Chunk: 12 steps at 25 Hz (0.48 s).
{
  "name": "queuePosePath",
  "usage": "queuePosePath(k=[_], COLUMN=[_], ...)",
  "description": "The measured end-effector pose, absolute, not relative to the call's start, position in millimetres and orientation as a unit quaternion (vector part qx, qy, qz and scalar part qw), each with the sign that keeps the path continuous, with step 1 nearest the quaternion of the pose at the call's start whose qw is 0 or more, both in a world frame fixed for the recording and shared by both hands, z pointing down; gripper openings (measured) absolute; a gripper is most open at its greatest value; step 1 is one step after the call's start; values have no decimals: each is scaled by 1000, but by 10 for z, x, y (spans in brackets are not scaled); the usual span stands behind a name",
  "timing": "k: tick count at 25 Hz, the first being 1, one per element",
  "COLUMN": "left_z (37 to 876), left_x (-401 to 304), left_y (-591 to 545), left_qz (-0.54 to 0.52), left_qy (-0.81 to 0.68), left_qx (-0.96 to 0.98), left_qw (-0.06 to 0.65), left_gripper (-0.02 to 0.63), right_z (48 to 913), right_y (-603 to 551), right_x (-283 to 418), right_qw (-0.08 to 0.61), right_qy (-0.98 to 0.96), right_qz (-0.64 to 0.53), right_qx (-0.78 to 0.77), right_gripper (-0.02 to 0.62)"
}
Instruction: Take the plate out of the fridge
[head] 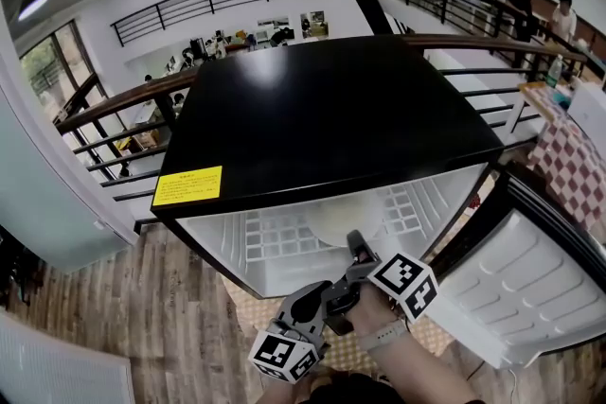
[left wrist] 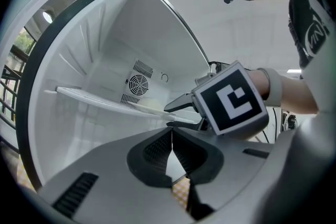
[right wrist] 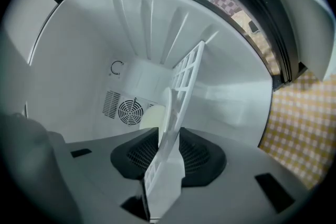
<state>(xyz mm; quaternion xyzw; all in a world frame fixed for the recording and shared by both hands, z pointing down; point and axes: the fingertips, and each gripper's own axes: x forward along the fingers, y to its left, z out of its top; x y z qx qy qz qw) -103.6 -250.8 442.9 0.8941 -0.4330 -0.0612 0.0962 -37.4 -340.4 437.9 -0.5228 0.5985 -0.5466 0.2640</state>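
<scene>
A black mini fridge [head: 322,118] stands with its door [head: 530,289] swung open to the right. Inside, a pale cream plate [head: 341,215] lies on the white wire shelf [head: 275,237]. My right gripper [head: 356,241] reaches into the fridge at the shelf's front edge. In the right gripper view, rolled sideways, the plate [right wrist: 156,115] and the shelf [right wrist: 186,73] fill the gap between the jaws of my right gripper [right wrist: 167,136], which are shut on the plate rim together with the shelf edge. My left gripper [left wrist: 171,134] hangs back outside the fridge, shut and empty, facing the right gripper [left wrist: 167,117].
A round fan grille [right wrist: 128,111] sits on the fridge's back wall. A yellow checked mat [right wrist: 304,128] covers the wooden floor [head: 170,317] in front. A railing [head: 114,109] runs behind the fridge. A yellow sticker [head: 187,185] marks its top.
</scene>
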Motion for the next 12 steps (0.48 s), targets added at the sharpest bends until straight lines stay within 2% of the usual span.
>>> queuePosePath(k=[12], left_z=[4390], left_x=[-1012], left_y=[-2527], left_qz=[-66], left_qy=[-430], left_qx=[895], left_qw=[97], left_gripper=[11], right_z=[4290], right_y=[-3204], right_x=[-330], right_qw=[307], right_qy=[593], right_qz=[-564], right_qx=[-486], right_gripper=[51])
